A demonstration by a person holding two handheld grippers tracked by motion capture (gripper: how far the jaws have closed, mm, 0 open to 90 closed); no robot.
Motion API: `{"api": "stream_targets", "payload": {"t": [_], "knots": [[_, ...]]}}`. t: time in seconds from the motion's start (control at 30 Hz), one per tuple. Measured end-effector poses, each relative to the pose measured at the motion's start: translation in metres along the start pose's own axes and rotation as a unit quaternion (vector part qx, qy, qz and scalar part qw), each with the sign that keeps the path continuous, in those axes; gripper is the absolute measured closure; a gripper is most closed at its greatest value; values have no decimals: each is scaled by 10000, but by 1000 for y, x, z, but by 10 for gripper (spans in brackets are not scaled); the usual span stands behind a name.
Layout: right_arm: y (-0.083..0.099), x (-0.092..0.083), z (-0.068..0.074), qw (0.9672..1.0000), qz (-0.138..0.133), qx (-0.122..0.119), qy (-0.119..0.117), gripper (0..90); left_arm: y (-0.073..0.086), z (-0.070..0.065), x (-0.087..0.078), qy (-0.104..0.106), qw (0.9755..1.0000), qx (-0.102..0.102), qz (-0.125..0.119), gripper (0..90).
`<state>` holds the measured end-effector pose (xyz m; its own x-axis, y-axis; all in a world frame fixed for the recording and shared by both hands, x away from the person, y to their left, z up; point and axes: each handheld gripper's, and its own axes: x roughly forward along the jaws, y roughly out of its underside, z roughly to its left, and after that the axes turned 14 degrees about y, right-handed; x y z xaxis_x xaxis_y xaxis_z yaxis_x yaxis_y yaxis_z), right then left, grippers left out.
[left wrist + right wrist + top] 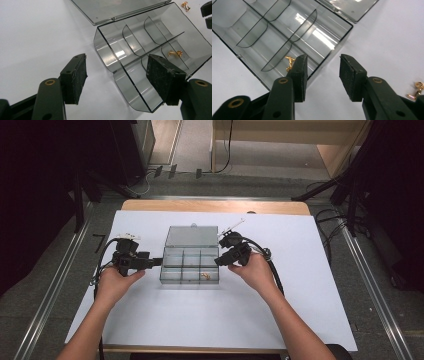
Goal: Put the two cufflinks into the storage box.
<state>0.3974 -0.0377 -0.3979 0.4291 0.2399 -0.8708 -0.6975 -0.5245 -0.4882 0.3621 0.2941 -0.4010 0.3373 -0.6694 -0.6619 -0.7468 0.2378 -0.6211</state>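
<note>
High view: the person is working at a white table [150,320] with a clear compartment box [190,267] lying lid-open at its middle. Left gripper [156,262] is resting against the box's left wall, and in the left gripper view its jaws are standing part open astride that wall [117,75], one pad [79,75] outside and the other over the box, neither pad visibly pressing; judged as steadying, not clamping. One gold earring [205,275] is lying in the near right compartment, seen again in the left gripper view [175,53] and in the right gripper view [290,63]. Right gripper [218,261] is hanging just off the box's right edge; the right gripper view is showing its jaws moderately apart with nothing between them, above bare table beside the box corner. A second gold earring [415,91] is lying loose on the table to the right. Judgement: next piece likely this loose one. Advice: keep the left side bracing the box, widen the right jaws little, approach low, pinch the earring across its post, lift clear of the wall before dropping.
</note>
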Motion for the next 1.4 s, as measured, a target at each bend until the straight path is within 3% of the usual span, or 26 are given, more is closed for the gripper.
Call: {"api": "stream_targets", "payload": {"t": [0.53, 1.07, 1.4], "knots": [[5, -2, -27, 9995, -23, 277, 126, 591, 0, 1, -1, 0, 10000, -6, -3, 340], [10, 6, -56, 9980, 144, 542, 299, 604, 1, 1, 1, 0, 10000, -5, 17, 340], [16, 15, -71, 9943, 377, 722, 695, 616, 1, 1, 1, -9, 10000, -8, 29, 339]]}}
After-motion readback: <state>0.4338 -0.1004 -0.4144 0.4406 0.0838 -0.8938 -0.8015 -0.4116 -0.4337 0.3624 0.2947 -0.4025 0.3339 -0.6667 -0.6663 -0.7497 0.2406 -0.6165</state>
